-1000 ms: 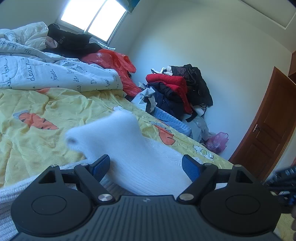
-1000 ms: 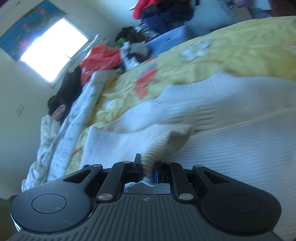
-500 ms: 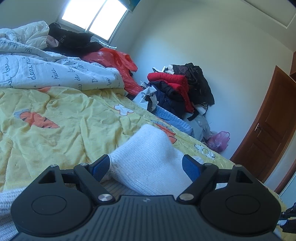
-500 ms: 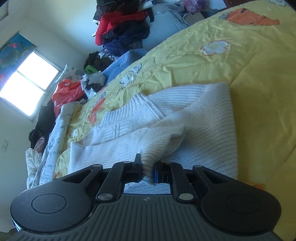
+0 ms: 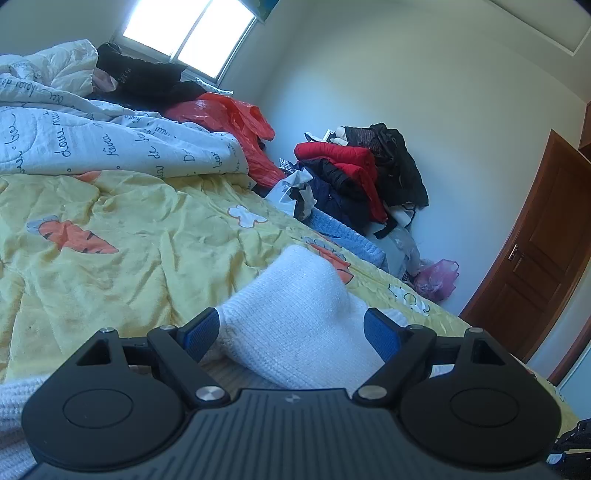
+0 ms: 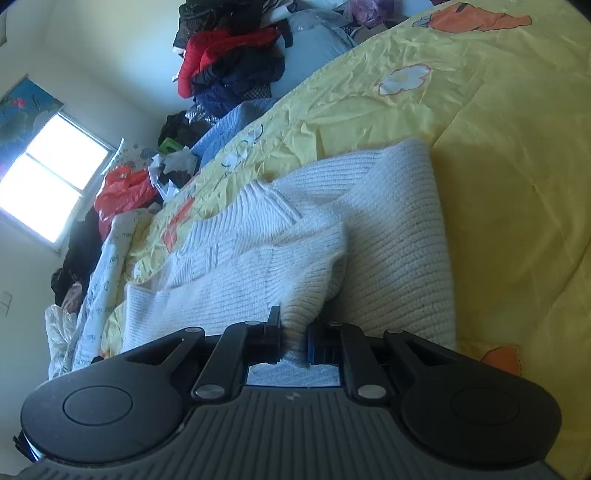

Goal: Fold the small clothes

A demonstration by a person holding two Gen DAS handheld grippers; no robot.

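Pinching a bunched fold of the white knit sweater (image 6: pixel 399 236), the right gripper (image 6: pixel 293 332) has its jaws nearly together, with the fabric clamped between the pads. Left gripper (image 5: pixel 291 328): jaws spread wide, blue pads (image 5: pixel 380 332) standing on either side of a raised hump of the same sweater (image 5: pixel 299 314); whether they press on it cannot be told. Sweater: partly folded, lying flat on the yellow bedspread (image 6: pixel 498 155), which is printed with carrots and flowers. Beyond it: a white quilt with script lettering (image 5: pixel 110 144), a red plastic bag (image 5: pixel 229 114), a pile of red and dark clothes (image 5: pixel 354 173) against the wall. Far right: a brown wooden door (image 5: pixel 535 251). Top left: a bright window (image 5: pixel 188 33).
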